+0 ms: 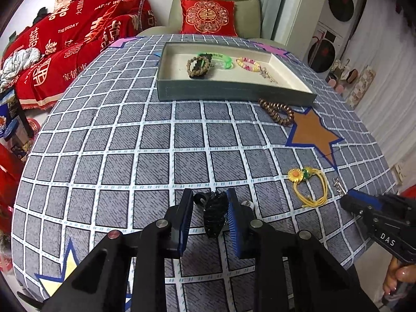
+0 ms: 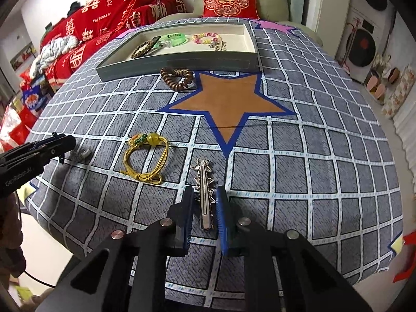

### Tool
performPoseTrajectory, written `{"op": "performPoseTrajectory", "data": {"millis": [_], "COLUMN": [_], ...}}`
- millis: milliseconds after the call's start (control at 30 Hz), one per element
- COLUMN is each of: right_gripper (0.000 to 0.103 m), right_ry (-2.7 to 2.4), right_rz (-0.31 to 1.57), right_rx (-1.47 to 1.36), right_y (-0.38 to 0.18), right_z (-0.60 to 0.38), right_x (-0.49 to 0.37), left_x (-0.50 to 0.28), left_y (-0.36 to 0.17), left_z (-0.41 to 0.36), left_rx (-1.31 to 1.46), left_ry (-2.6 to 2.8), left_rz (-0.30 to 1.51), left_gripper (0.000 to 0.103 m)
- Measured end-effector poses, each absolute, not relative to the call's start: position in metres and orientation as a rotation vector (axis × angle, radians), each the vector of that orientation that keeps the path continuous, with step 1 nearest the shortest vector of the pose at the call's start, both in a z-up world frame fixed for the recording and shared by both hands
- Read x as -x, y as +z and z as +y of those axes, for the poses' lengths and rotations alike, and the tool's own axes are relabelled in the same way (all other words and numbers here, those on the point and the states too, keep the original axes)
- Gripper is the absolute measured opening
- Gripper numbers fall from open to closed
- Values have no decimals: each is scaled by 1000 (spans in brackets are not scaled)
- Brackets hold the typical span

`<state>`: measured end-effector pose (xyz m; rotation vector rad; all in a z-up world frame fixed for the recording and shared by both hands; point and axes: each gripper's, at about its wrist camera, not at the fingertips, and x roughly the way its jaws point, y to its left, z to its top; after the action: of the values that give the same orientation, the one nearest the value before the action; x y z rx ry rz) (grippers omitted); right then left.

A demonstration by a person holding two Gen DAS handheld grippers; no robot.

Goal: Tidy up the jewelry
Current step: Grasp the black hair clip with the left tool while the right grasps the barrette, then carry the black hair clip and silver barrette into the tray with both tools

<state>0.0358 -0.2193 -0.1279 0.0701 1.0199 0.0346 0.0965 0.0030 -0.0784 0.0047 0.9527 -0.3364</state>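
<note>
My left gripper [image 1: 210, 198] is open around a black hair claw [image 1: 214, 214] lying on the checked cloth; gaps show on both sides. My right gripper [image 2: 205, 196] is open around a silver star hair clip [image 2: 205, 195] on the cloth. A yellow cord bracelet with a flower [image 1: 310, 186] lies between the grippers and also shows in the right wrist view [image 2: 145, 158]. A brown coil bracelet [image 1: 277, 111] lies in front of the grey tray [image 1: 234, 91]. The tray holds a green band [image 1: 221, 59], a brown bead bracelet [image 1: 197, 67] and a pink-yellow bracelet [image 1: 248, 63].
The table cloth carries a brown star patch [image 2: 228, 101] and a yellow star patch [image 1: 65, 267]. A small silver item [image 2: 82, 153] lies by the left gripper's tip. A red-covered sofa [image 1: 65, 41] and an armchair with a red cushion [image 1: 208, 17] stand behind the table.
</note>
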Motion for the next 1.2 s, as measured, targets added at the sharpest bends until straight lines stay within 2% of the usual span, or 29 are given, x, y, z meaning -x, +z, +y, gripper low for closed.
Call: {"op": "performPoseTrajectory", "data": {"millis": [333,467,1200], "right_gripper": [18,14,13], "right_ry": [53,62,115], "right_rz": [1006,994,920], "right_rx": [-141,-167,-250], "right_y": [-118,-111,-60], "right_z": [-230,-234,-259], "right_x": [-36,-39,-92], "left_x": [-97,-99,-139], "left_y": [-58,-51,-16], "left_z": [9,7,-5], "left_rx": [20,19,4], "left_ry": [-339,-338,-340], "left_rz": [915,908,852], "left_gripper": [34,34,34]}}
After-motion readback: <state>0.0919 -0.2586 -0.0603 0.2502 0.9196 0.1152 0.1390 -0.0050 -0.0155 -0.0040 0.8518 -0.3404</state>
